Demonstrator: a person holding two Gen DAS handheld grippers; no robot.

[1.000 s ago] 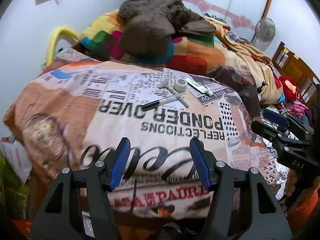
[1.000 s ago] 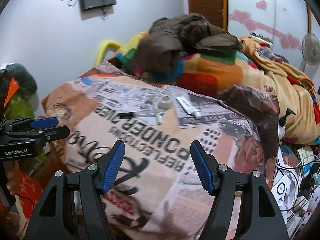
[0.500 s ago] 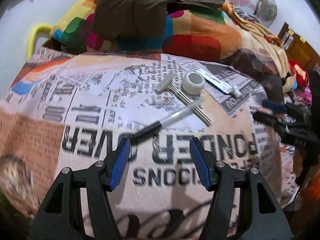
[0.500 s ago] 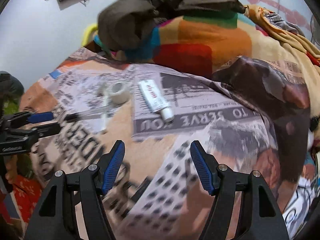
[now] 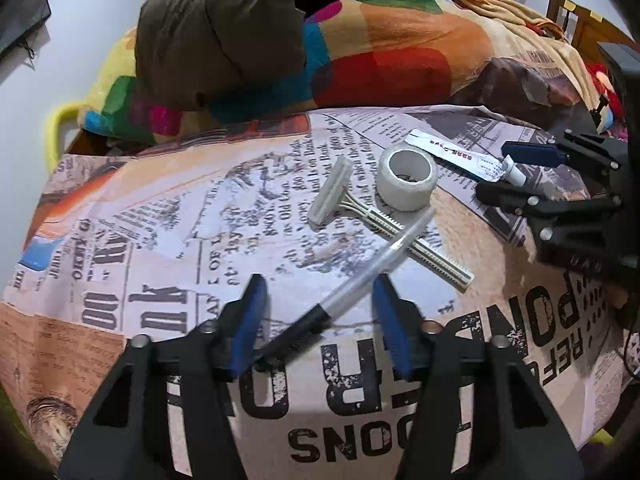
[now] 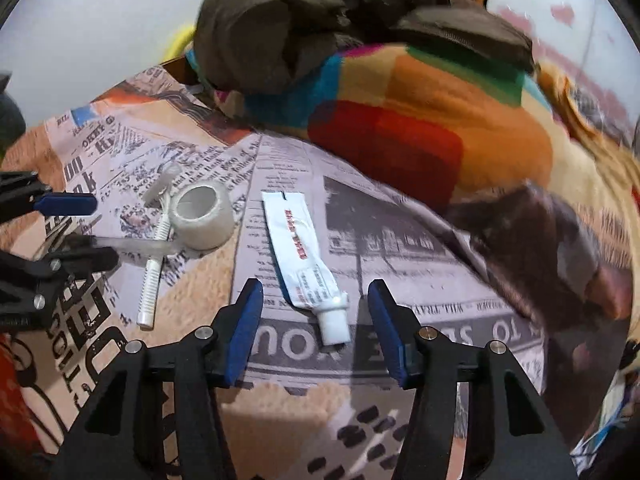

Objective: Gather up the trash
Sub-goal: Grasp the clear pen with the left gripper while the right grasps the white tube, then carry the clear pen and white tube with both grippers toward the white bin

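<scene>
Near the bed's (image 5: 120, 216) middle, lay a light, stiff pen (image 5: 348, 288) and soft tube (image 6: 302, 256), between closing, not yet pinching left gripper (image 5: 318, 322) and right gripper (image 6: 316, 326) fingers; best taken mid-body.

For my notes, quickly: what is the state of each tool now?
Left tool: closing around the pen, not gripping yet.
Right tool: closing around the tube, not gripping yet.
</scene>
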